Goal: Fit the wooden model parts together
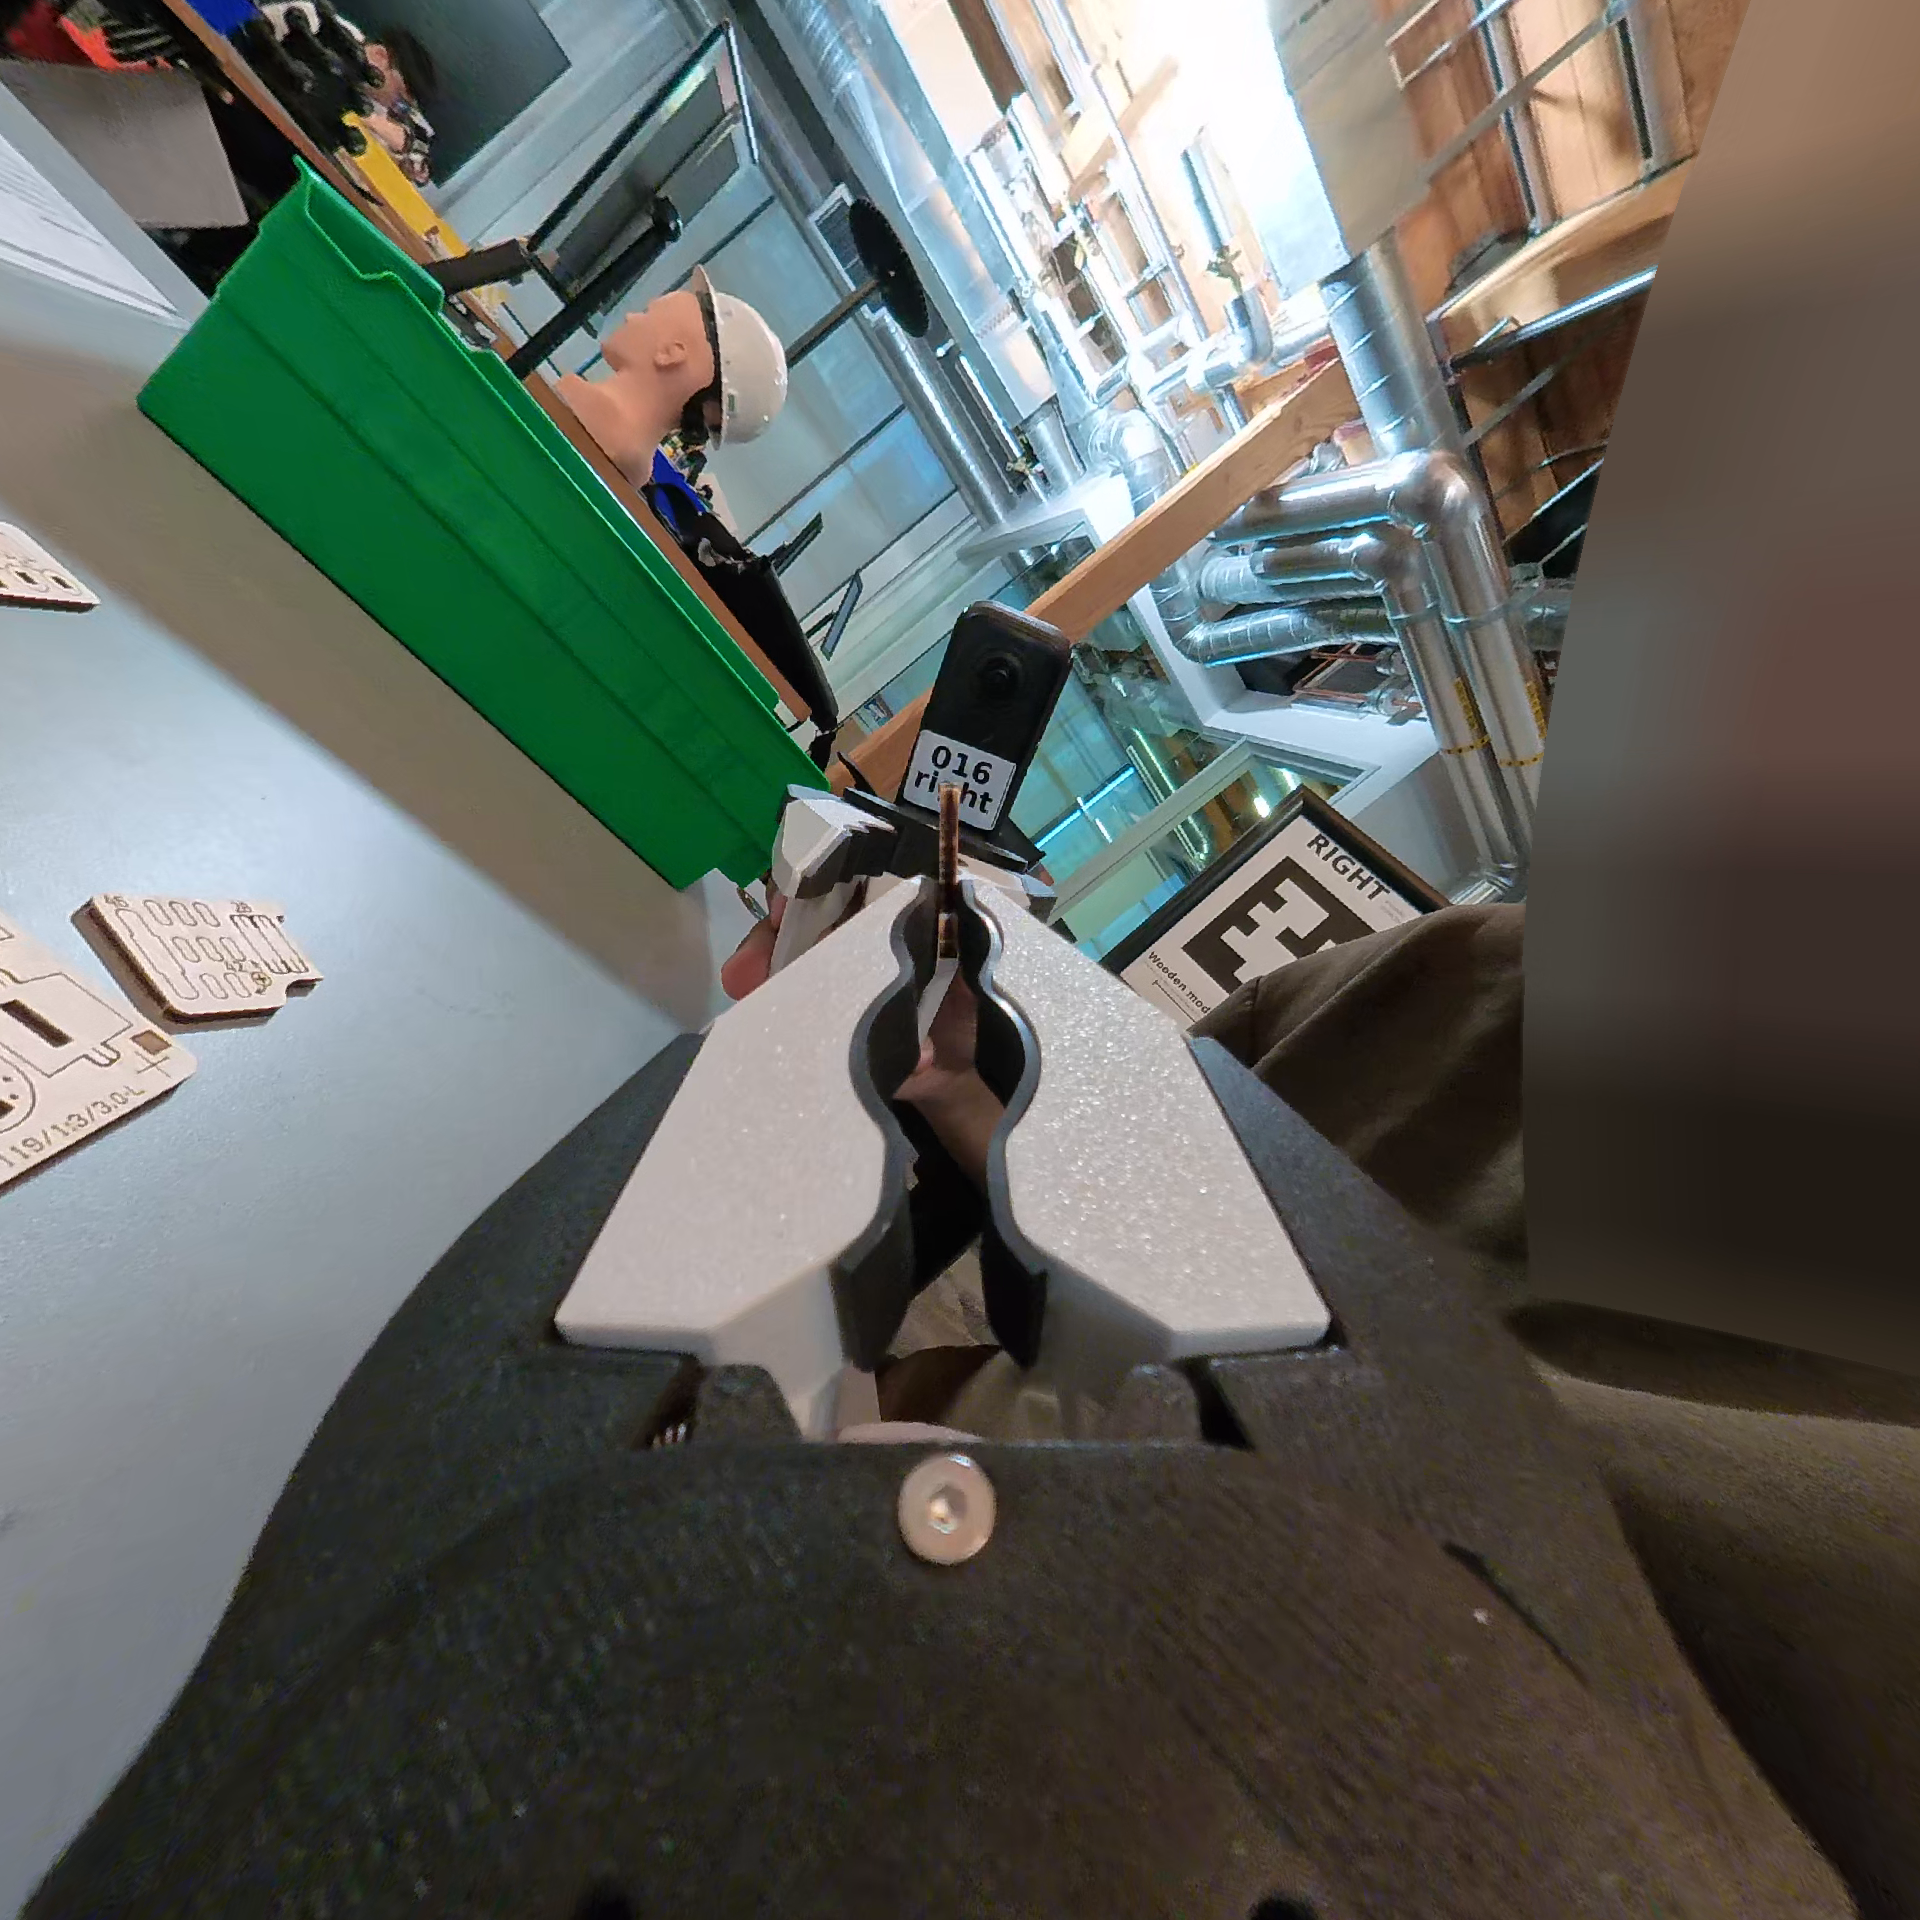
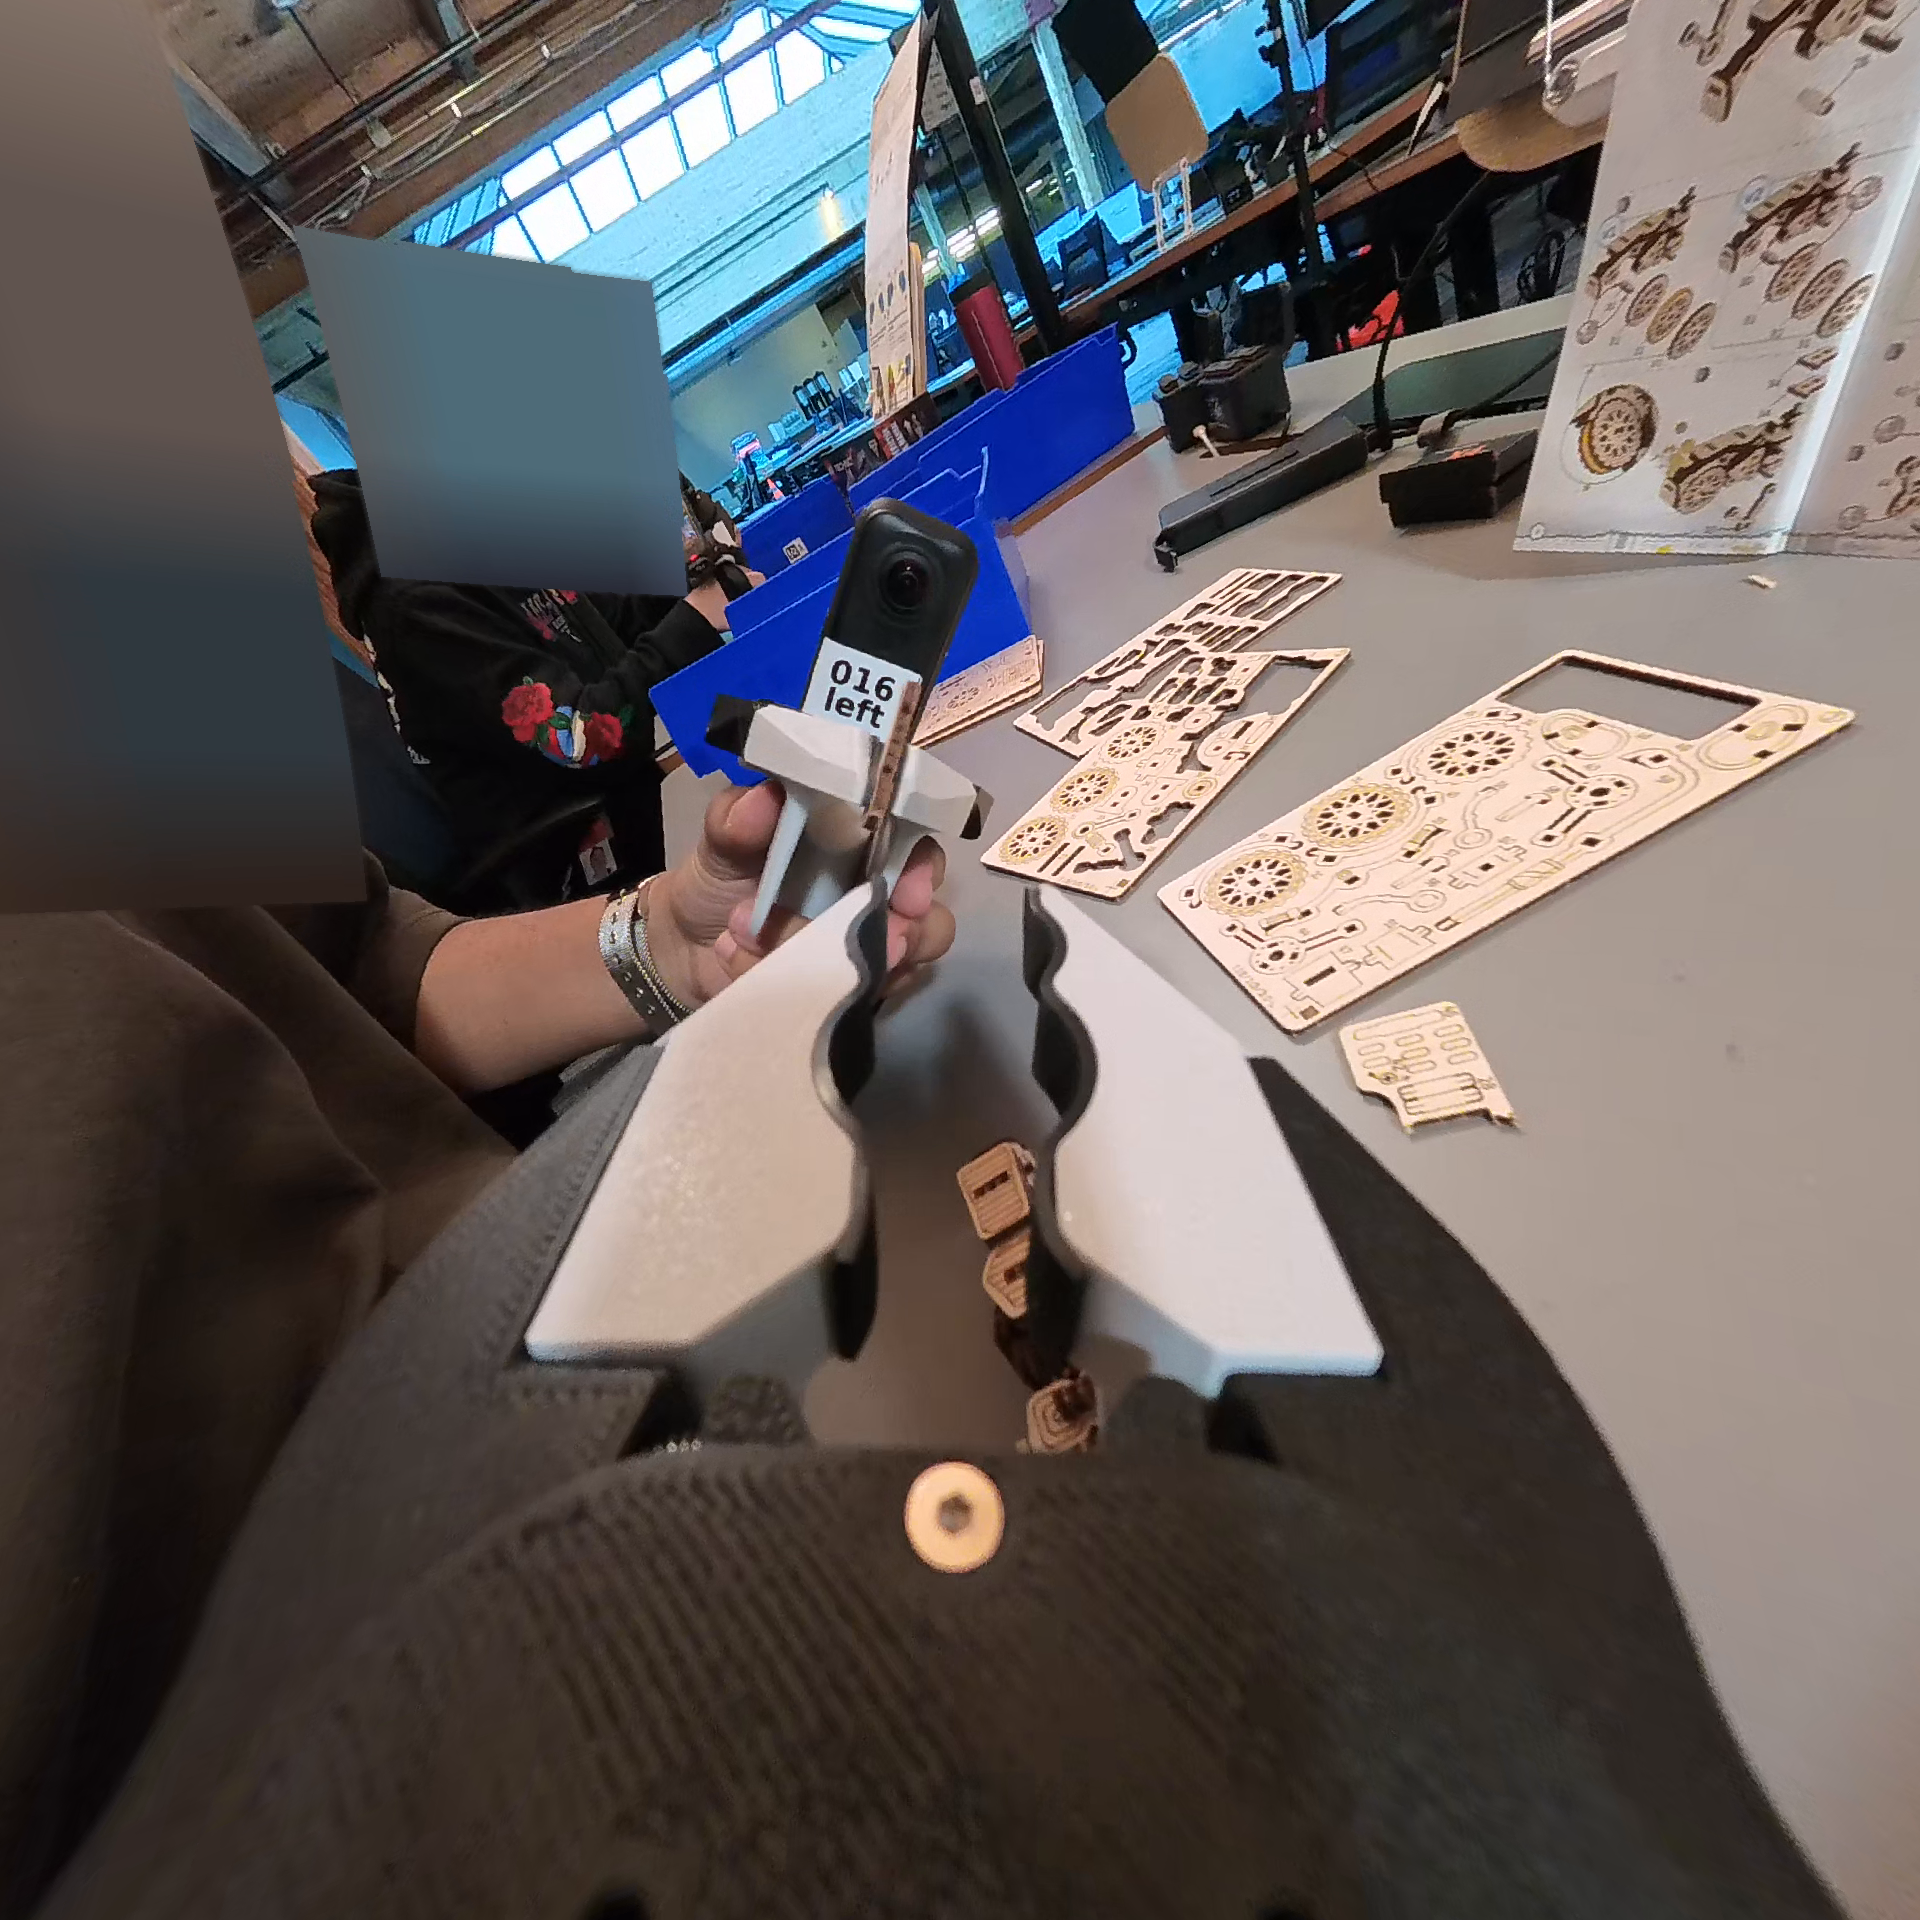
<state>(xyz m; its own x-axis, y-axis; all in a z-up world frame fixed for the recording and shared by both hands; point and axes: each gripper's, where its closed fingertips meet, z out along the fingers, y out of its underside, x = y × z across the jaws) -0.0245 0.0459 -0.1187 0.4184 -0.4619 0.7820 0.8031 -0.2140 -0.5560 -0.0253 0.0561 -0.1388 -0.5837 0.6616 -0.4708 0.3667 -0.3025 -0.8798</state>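
While pinched edge-on at the tips of the left gripper [image 1: 948, 914], whose jaws are pressed onto it, the thin brown wooden strip part [image 1: 950, 847] stands upright above the grey worktop [image 2: 1662, 1299]. The right gripper [image 2: 951, 935] faces it, jaws spread, holding nothing. Small ribbed wooden pieces [image 2: 1000, 1195] lie below those spread jaws; pale laser-cut plywood sheets [image 2: 1496, 831] lie to their right.

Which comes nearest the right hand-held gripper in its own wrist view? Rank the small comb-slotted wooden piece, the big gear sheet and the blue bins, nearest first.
From the right hand-held gripper:
1. Small comb-slotted wooden piece, on the table just to its right.
2. Big gear sheet, beyond it, right.
3. Blue bins, farthest, at the table's back edge.
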